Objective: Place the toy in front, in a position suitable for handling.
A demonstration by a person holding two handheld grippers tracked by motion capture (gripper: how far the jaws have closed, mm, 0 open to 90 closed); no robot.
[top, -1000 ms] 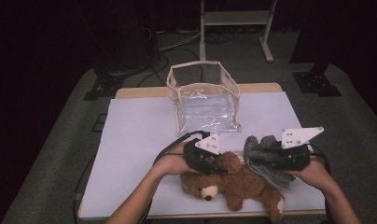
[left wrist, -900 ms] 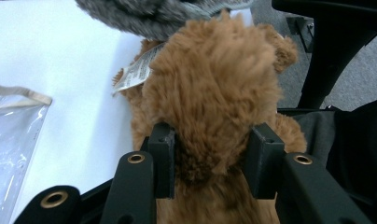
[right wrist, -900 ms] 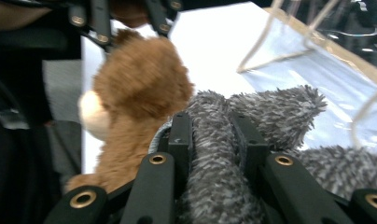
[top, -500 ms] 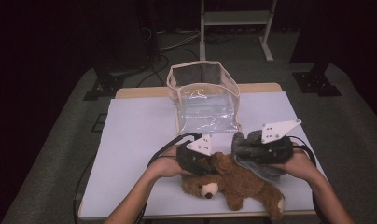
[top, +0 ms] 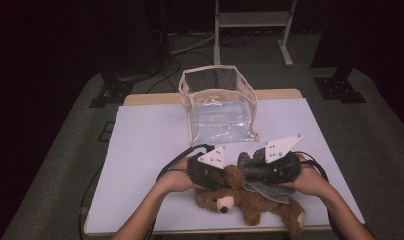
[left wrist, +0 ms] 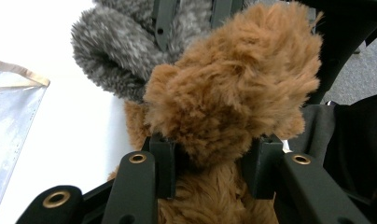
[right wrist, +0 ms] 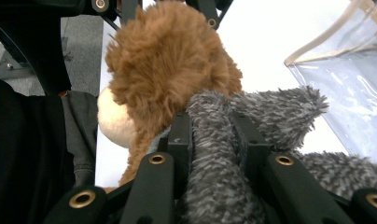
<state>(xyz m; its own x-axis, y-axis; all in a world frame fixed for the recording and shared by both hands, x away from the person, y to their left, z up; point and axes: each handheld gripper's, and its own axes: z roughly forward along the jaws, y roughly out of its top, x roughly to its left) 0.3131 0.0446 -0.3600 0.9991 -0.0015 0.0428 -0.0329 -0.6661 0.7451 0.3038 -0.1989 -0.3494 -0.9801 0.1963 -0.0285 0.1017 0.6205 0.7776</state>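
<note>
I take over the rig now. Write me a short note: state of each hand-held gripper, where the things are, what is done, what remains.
Left hand-held gripper: shut on the brown bear.
Right hand-held gripper: shut on the grey plush.
Both toys are at the table's near edge, touching. The clear bag stands open farther back, with nothing seen in it.
Done: both toys gripped.
Left: probably separating them and putting them in the bag.

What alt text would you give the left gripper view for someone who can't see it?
The left gripper has its two black jaws closed on a fluffy brown limb of the teddy bear. Behind it lies a grey fuzzy garment on the white table, with a clear plastic bag at the left edge.
</note>
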